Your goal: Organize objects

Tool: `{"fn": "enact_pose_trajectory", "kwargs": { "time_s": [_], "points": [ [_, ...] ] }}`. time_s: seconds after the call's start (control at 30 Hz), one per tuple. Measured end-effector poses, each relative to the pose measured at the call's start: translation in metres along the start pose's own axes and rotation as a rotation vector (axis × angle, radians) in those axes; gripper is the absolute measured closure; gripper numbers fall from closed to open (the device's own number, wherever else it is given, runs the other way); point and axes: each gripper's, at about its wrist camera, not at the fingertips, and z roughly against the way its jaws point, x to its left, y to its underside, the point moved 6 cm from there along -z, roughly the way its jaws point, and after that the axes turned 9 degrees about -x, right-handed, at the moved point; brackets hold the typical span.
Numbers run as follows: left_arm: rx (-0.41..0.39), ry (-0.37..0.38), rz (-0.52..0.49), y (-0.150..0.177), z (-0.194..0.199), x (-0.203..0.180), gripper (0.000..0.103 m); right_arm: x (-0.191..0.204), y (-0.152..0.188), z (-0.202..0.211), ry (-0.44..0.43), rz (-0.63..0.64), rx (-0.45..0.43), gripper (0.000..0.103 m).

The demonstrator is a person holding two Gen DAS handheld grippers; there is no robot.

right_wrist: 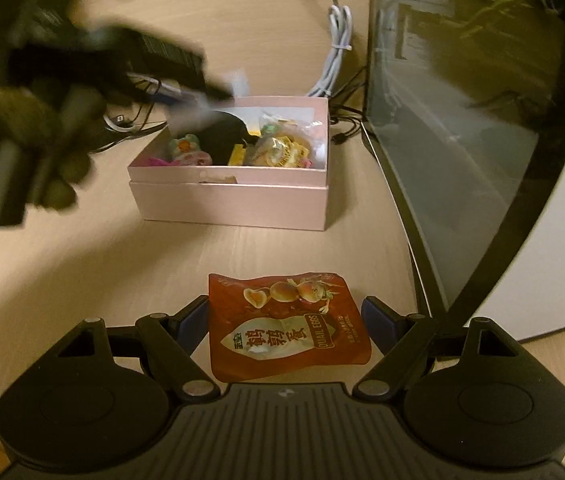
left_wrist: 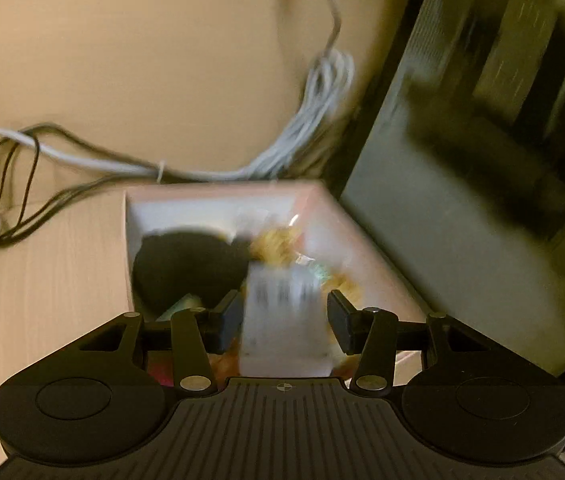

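Observation:
A pink open box (right_wrist: 234, 204) stands on the desk with snack packets and a black round thing (right_wrist: 222, 136) inside; it also shows in the left wrist view (left_wrist: 362, 240). My left gripper (left_wrist: 284, 320) is open above the box, with a blurred white packet (left_wrist: 282, 320) between its fingers, apart from the right pad. The left gripper shows blurred in the right wrist view (right_wrist: 194, 108). My right gripper (right_wrist: 284, 320) is open around a red quail-egg packet (right_wrist: 286, 328) lying on the desk; the pads do not touch it.
A dark monitor (right_wrist: 462, 120) stands right of the box. White and black cables (left_wrist: 82, 160) lie behind the box. A white cabinet (right_wrist: 554, 260) is at the far right.

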Motion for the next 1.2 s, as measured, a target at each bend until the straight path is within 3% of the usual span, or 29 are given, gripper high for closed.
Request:
{"fn": "enact_pose_trajectory", "kwargs": {
  "time_s": [0.07,0.2,0.37,0.57,0.7,0.8,0.93,1.03,1.2],
  "points": [
    [-0.044,-0.022,0.004,0.002,0.004,0.003,0.052,0.0,-0.001,-0.001,0.002,0.01,0.004,0.021],
    [-0.139,-0.003,0.117,-0.006,0.032,0.017,0.052,0.001,-0.002,-0.007,-0.002,0.026,0.025,0.021],
    [-0.127,-0.028,0.191,0.012,0.069,0.044,0.052,0.001,-0.023,-0.018,-0.031,0.025,0.021,0.022],
    [-0.056,-0.123,0.314,0.06,0.109,0.076,0.052,0.008,-0.111,-0.042,-0.07,0.058,-0.111,0.022],
    [-0.014,-0.145,0.339,0.075,0.119,0.083,0.052,0.014,-0.173,-0.079,-0.041,0.09,-0.219,0.021],
    [0.018,-0.138,0.328,0.08,0.119,0.08,0.052,0.016,-0.194,-0.113,-0.046,0.071,-0.226,0.011],
    [0.039,-0.125,0.33,0.086,0.121,0.079,0.052,0.009,-0.167,-0.109,-0.081,0.039,-0.199,0.011],
    [0.049,-0.135,0.348,0.089,0.117,0.083,0.052,0.001,-0.136,-0.091,-0.058,0.078,-0.199,0.011],
    [0.0,-0.111,0.386,0.068,0.11,0.086,0.052,-0.017,-0.089,-0.075,-0.017,0.077,-0.147,0.011]
  ]
}}
